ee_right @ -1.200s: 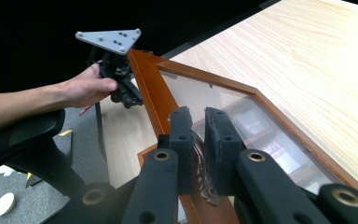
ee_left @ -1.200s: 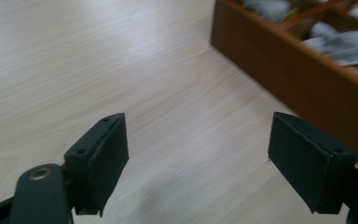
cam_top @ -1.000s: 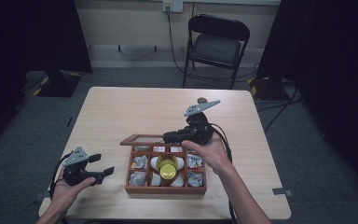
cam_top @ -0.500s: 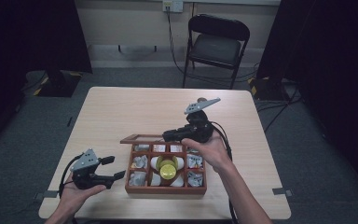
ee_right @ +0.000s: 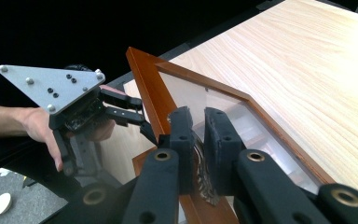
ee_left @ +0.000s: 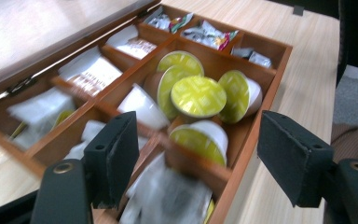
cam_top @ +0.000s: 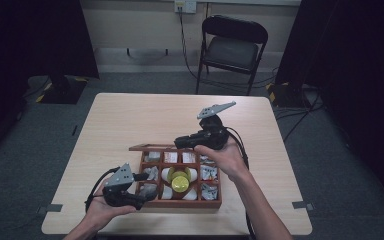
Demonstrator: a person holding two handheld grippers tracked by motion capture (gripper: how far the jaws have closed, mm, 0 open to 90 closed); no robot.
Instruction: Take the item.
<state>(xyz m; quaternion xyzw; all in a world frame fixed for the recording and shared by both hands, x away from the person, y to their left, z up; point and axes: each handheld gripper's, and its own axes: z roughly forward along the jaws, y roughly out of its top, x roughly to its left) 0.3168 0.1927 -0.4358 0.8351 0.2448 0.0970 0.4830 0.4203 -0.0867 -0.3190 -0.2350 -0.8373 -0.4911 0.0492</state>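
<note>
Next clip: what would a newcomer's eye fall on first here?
The open wooden box near the table's front edge, with yellow-topped capsules heaped in its middle compartment. The right gripper pinches the rim of its raised glass lid, while the left gripper, jaws closing with nothing between them, nears the box's left side.

The high view is dim and soft, with a pale pool of overhead light on the tabletop (cam_top: 145,120) and black surroundings to the left and right. In the left gripper view the near sachets (ee_left: 168,196) smear with motion blur. The glass lid (ee_right: 223,107) shows milky glare; the tongs look sharper.
</note>
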